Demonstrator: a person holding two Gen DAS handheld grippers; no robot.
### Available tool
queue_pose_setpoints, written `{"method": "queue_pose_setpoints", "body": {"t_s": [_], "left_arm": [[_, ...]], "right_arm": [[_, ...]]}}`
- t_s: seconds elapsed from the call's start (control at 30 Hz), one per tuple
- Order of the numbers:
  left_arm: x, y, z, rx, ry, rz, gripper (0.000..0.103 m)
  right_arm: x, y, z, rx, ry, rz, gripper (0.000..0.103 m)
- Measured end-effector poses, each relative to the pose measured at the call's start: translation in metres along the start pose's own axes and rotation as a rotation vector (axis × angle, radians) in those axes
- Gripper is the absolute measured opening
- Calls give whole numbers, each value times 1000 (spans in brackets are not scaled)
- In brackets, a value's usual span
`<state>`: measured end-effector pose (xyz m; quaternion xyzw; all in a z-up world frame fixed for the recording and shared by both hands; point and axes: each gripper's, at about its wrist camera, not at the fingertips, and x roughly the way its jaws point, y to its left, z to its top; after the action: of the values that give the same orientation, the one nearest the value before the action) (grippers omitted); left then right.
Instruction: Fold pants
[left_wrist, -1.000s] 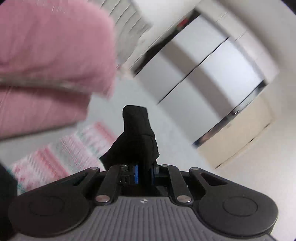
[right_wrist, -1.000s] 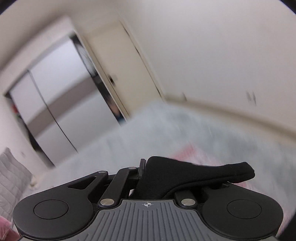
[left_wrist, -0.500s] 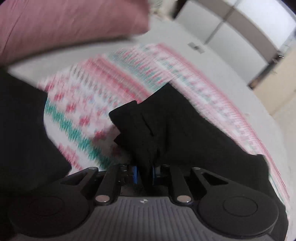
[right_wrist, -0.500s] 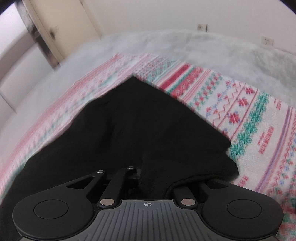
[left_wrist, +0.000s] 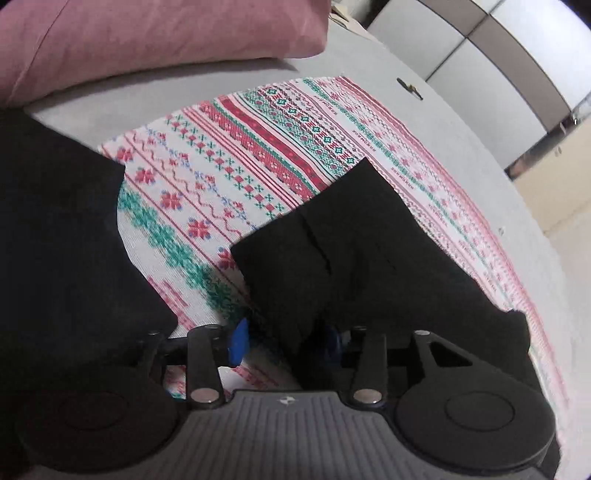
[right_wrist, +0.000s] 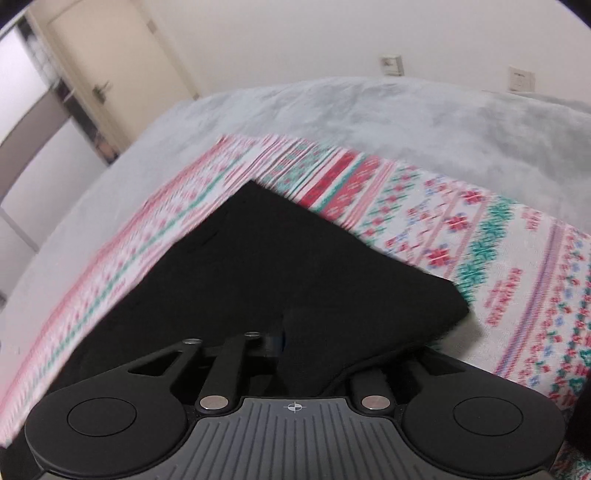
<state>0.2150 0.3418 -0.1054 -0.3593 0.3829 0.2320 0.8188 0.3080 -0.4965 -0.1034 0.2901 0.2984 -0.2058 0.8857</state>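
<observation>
Black pants (left_wrist: 354, 236) are being laid on the patterned blanket (left_wrist: 229, 155), the folded edge draped between both sets of jaws. Left gripper (left_wrist: 284, 339) jaws are being opened, cloth already slack; right gripper (right_wrist: 314, 354) jaws are just being parted. Best withdrawn low and straight, so the fold isn't dragged.

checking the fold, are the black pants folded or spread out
Folded: the black fabric pants lie doubled in a compact layered block on the patterned red-and-green blanket.

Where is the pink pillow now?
In the left wrist view, the pink pillow lies at the top left, on the grey bed cover beyond the far edge of the patterned blanket.
</observation>
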Motion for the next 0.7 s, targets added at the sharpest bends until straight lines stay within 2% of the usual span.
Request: {"method": "queue_pose_setpoints", "body": {"t_s": [0.07, 0.13, 0.23, 0.37, 0.5, 0.57, 0.63, 0.7], "left_arm": [[-12, 2, 2, -21, -43, 10, 74], [-22, 0, 5, -20, -97, 20, 74], [-29, -7, 8, 14, -163, 74, 74], [-35, -17, 9, 49, -219, 74, 74], [-26, -26, 7, 78, -196, 72, 74], [-19, -33, 4, 113, -192, 87, 77], [-17, -39, 2, 151, -197, 103, 79], [-19, -42, 2, 164, -211, 97, 79]], "right_arm": [[-2, -10, 3, 43, -32, -11, 18], [-4, -18, 5, 68, -79, -44, 4], [-11, -17, 12, 37, -144, -61, 3], [-12, -10, 14, 7, -143, -127, 3], [2, -5, 5, -113, -108, -225, 5], [5, -2, 3, -165, -113, -243, 16], [0, -1, 5, -191, -139, -322, 50], [-10, -5, 9, -177, -220, -446, 53]]}}
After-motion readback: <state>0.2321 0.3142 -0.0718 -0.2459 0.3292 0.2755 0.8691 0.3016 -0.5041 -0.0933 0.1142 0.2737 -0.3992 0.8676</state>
